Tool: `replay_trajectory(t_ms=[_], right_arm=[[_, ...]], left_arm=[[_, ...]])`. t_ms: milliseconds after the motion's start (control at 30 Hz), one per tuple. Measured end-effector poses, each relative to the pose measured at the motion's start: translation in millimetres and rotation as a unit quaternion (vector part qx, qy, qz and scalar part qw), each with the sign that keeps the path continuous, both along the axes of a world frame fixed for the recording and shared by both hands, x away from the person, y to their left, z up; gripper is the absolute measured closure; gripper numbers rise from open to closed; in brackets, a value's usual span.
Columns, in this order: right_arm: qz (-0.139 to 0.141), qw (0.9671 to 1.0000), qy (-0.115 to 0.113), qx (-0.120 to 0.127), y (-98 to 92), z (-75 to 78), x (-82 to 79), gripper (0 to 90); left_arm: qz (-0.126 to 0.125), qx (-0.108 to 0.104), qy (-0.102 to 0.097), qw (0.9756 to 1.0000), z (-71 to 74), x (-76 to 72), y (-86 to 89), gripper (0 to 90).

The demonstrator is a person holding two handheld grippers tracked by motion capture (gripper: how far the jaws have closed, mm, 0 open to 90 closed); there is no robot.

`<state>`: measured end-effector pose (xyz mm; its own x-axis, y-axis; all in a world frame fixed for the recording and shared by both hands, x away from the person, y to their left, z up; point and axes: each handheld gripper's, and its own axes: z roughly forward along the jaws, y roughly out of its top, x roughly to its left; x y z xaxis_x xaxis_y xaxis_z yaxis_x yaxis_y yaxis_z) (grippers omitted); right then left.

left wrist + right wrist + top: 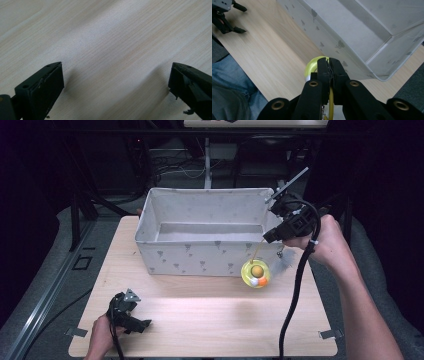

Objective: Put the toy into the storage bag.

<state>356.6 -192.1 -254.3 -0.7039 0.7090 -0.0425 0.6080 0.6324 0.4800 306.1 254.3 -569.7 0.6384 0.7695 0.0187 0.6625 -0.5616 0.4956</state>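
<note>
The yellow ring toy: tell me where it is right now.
In the high view the yellow ring toy hangs by its stick from the right gripper, in front of the fabric bin's right front corner, above the table.

Right gripper [329, 65] clamped, left gripper [116, 87] agape

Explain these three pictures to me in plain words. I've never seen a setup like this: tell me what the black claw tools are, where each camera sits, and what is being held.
A person holds a black two-jaw gripper in each hand. The high view looks down on the light wooden table; each other camera rides on a gripper.

The grey fabric storage box stands on the table.

The left gripper rests low by the near edge, jaws wide apart with nothing between them.

The right gripper is shut on a thin yellow stick, from which a round yellow-green toy with an orange ball hangs in front of the box.
</note>
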Motion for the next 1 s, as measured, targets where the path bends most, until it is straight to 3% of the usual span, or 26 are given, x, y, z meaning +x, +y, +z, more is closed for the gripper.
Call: replay_trajectory(t_ms=[433,1000], right_arm=[[0.013,0.9997,-0.01,0.017,1.5,22.8,-1.6,88.3],[0.02,0.9994,-0.023,0.015,5.7,54.2,2.4,88.3]], left_arm=[[-0.002,0.0,0.002,1.0,-0.3,0.9,-0.9,0.3],[-0.004,0.0,0.001,1.0,-0.4,1.3,-1.9,0.3]])
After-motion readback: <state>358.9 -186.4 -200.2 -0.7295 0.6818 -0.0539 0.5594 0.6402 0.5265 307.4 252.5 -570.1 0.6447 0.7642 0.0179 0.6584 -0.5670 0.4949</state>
